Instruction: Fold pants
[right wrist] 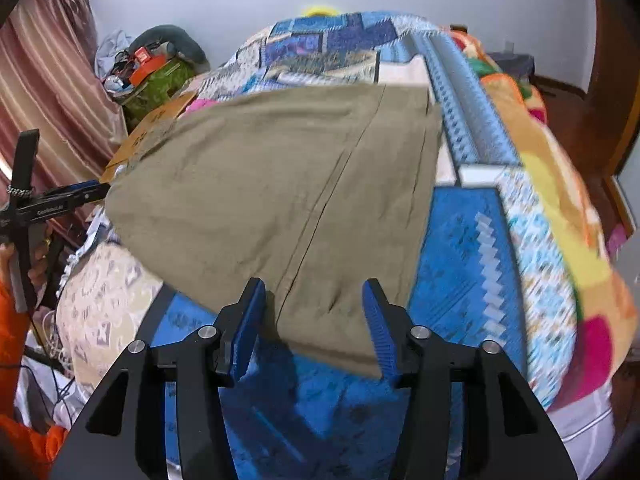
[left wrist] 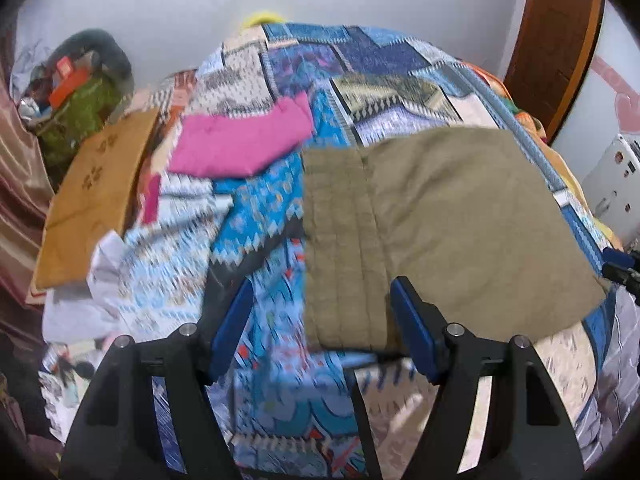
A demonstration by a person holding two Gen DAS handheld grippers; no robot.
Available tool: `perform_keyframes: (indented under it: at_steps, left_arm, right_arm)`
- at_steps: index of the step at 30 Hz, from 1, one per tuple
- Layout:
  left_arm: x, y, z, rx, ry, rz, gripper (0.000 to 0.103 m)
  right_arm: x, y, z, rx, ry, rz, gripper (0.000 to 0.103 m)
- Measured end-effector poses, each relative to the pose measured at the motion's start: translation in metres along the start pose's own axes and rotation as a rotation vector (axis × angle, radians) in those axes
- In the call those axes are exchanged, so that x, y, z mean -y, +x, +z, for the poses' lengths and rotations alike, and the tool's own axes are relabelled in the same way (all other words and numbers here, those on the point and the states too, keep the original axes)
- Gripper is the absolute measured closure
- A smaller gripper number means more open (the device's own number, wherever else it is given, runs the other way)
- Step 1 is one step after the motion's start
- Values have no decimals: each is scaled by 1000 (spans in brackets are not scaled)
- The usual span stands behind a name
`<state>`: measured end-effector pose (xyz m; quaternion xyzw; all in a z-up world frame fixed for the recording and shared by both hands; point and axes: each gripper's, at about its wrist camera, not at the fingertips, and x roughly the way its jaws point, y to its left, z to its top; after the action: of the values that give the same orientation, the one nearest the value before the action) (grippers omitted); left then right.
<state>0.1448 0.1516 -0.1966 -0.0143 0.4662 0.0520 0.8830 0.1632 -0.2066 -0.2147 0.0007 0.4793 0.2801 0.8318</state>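
Olive-khaki pants [left wrist: 448, 224] lie flat on a patchwork bedspread [left wrist: 260, 208]. In the left wrist view their ribbed waistband end [left wrist: 340, 248] faces my left gripper [left wrist: 322, 300], which is open with the near waistband corner between its blue pads. In the right wrist view the pants [right wrist: 280, 196] spread ahead, and my right gripper [right wrist: 314, 300] is open around their near corner. The left gripper [right wrist: 86, 194] also shows at the pants' left edge in the right wrist view.
A folded pink cloth [left wrist: 240, 140] lies on the bedspread beyond the pants. A brown cardboard box [left wrist: 96, 196] and a cluttered green bag [left wrist: 84, 112] sit at the bed's left. A colourful blanket [right wrist: 560, 200] runs along the bed's right side, a curtain [right wrist: 52, 80] hangs left.
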Motion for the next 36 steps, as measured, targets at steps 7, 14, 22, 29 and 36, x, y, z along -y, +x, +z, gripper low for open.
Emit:
perform_keyframes:
  at_steps: [7,14,22,29,36]
  left_arm:
    - [-10,28,57,3,-17,16,32]
    - [-7,77,92,-49,-5,-15,32]
    - [-9,120,96,-88,-38,-69,32]
    - [-28,133,90,-77,-177,-90,29]
    - [-19,113,94,-76,-176,-30,30]
  right_arm:
    - [34,-3,50,98,23,-54,55]
    - [66,29,106,121,45,-98,55]
    - [90,99,157,90,54,-90,55]
    - [92,160,161,-21,8,-127,56]
    - [80,142,164,-81,12,-183,56]
